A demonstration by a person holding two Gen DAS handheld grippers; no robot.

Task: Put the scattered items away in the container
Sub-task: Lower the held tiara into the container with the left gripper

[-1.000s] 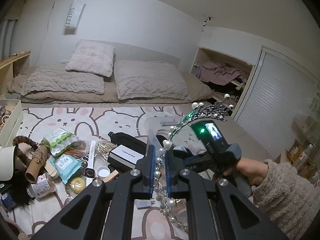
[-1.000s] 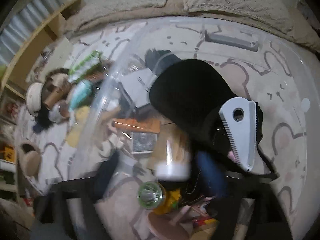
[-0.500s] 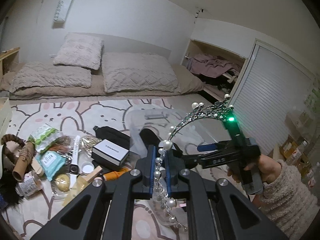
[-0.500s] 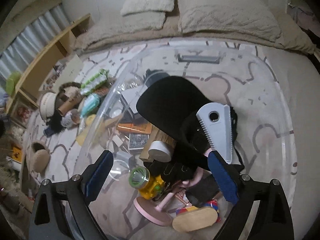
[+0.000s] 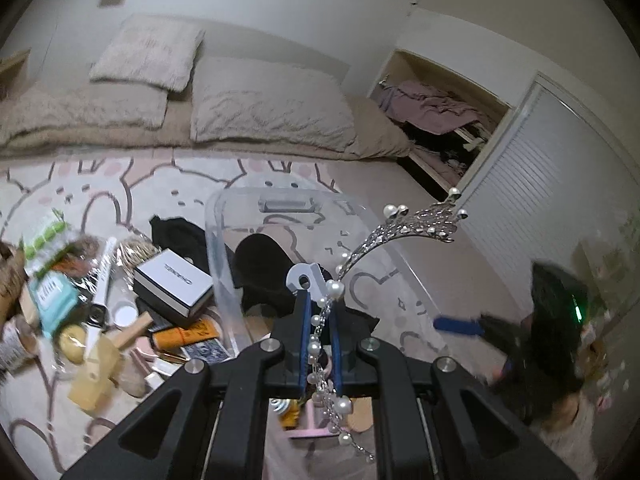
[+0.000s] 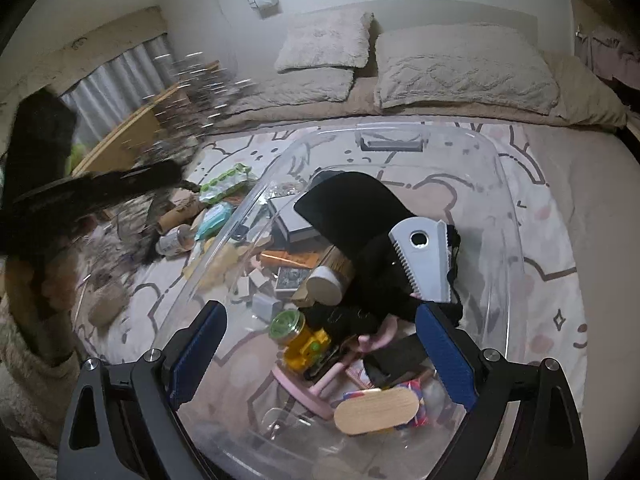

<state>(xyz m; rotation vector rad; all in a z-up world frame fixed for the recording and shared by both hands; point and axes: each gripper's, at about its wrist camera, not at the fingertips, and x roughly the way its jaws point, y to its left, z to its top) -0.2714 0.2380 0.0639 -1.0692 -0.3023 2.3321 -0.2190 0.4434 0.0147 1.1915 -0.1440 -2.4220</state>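
My left gripper (image 5: 320,304) is shut on a pearl-and-rhinestone tiara (image 5: 420,224), whose band runs between the blue pads and arches up to the right. It hangs above the near left part of a clear plastic bin (image 5: 218,264). In the right wrist view my right gripper (image 6: 320,320) stands open above the bin (image 6: 508,280) with nothing between its pads. Below it lie a black cap (image 6: 352,204), a white toothed scraper (image 6: 424,264), a yellow toy with a green lid (image 6: 296,332) and a wooden brush (image 6: 376,408). The left gripper and tiara (image 6: 192,92) show as a blur at the left.
Loose items lie on the bunny rug left of the bin: a white box (image 5: 172,282), a teal pack (image 5: 52,296), a green pack (image 5: 44,240), an orange tube (image 5: 184,334). A low bed with pillows (image 5: 272,108) lies behind. A closet and slatted door (image 5: 540,184) stand right.
My left gripper has carried the tiara to the right, over the bin. The right gripper has lifted and drawn back from the bin's contents, its view tilting up towards the bed.
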